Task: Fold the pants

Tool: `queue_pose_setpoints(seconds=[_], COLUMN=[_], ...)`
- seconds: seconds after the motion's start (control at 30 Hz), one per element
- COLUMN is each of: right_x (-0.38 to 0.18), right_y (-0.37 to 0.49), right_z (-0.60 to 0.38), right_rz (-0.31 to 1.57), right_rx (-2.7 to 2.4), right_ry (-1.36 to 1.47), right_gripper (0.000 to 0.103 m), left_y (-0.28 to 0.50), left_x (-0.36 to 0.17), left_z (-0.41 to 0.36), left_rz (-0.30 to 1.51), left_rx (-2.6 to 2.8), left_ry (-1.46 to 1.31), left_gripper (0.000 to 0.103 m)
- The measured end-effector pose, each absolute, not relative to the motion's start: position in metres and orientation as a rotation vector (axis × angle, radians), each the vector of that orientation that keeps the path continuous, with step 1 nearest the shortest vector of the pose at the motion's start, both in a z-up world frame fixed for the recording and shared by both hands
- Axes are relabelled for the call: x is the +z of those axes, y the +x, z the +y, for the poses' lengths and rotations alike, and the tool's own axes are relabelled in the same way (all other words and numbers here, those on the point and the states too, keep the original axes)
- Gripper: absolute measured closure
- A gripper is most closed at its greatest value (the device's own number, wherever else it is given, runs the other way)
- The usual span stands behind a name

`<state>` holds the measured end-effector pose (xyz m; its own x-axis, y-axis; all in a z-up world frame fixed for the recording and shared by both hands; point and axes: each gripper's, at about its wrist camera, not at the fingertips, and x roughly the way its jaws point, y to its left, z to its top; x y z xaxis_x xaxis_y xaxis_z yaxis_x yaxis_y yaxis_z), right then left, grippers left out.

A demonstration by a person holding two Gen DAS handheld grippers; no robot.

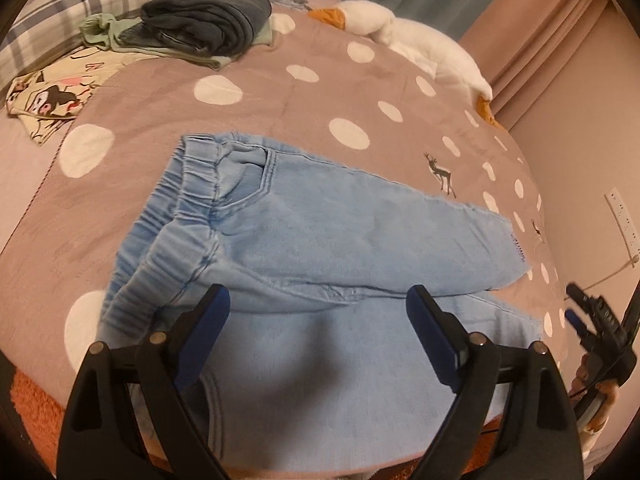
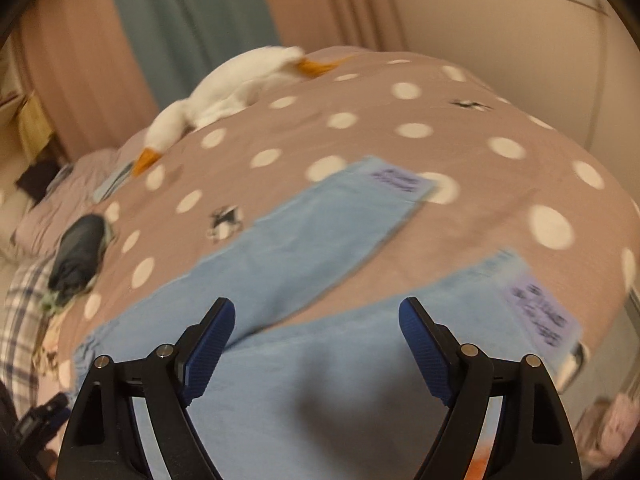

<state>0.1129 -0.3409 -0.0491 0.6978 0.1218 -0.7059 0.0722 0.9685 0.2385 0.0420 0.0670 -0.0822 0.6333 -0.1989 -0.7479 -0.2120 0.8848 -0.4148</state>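
Light blue denim pants (image 1: 320,232) lie flat on the polka-dot bedspread (image 1: 320,96), waistband to the left, two legs spread to the right. My left gripper (image 1: 318,300) is open and empty, hovering over the near leg by the crotch. My right gripper (image 2: 316,312) is open and empty above the near leg (image 2: 360,360); the far leg (image 2: 320,232) runs up to a hem with a purple label (image 2: 394,180). The right gripper also shows at the right edge of the left wrist view (image 1: 588,312). The right wrist view is blurred.
A pile of dark folded clothes (image 1: 204,20) lies at the bed's far side by a plaid pillow (image 1: 60,12) and a cartoon-print cloth (image 1: 52,96). A white plush goose (image 1: 420,40) lies along the far edge. The wall with a socket (image 1: 622,216) is at right.
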Motion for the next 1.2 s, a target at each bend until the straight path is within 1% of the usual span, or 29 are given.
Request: queue_pose_setpoints(seconds=[0.2,0.5,0.8,0.9,0.97,1.03,1.07,1.1,1.13,1.2], right_x=[-0.056,-0.094,-0.112,-0.129,-0.145,-0.155,-0.154,-0.153,-0.152,-0.151], right_y=[0.16,0.245,0.313,0.329,0.333,0.33,0.327,0.324,0.32,0.316], right_z=[-0.303,-0.262,-0.237,-0.237,-0.246,-0.25,-0.249,-0.249,-0.249,-0.25], right_rz=[0.863,1.053,1.123,1.161,1.207,1.191,1.162,1.148,1.131,1.118], right_rx=[0.147,0.162,-0.052,-0.159,-0.196,-0.204,-0.22,-0.242,-0.257,-0.244], right_ry=[0.256,0.323,0.22,0.177,0.201,0.206,0.181,0.165,0.16,0.16], right_gripper=[0.019,0.019,0.019,0.019,0.019,0.02,0.024,0.035,0.04,0.054], left_y=[0.06,0.068,0.066,0.066,0.065,0.064,0.063,0.062,0.062,0.062], left_x=[-0.088,-0.095,-0.1,-0.1,-0.1,-0.101,-0.101,-0.101,-0.101,-0.101], left_z=[0.066,0.063,0.058,0.058,0.06,0.061,0.062,0.063,0.063,0.062], left_rz=[0.914,0.934,0.949,0.951,0.95,0.951,0.951,0.95,0.95,0.95], left_rx=[0.029,0.035,0.015,0.006,-0.001,-0.007,-0.009,-0.011,-0.011,-0.008], left_ry=[-0.474,-0.46,-0.484,-0.494,-0.505,-0.513,-0.517,-0.52,-0.522,-0.523], left_gripper=[0.013,0.013,0.013,0.013,0.013,0.013,0.013,0.013,0.013,0.014])
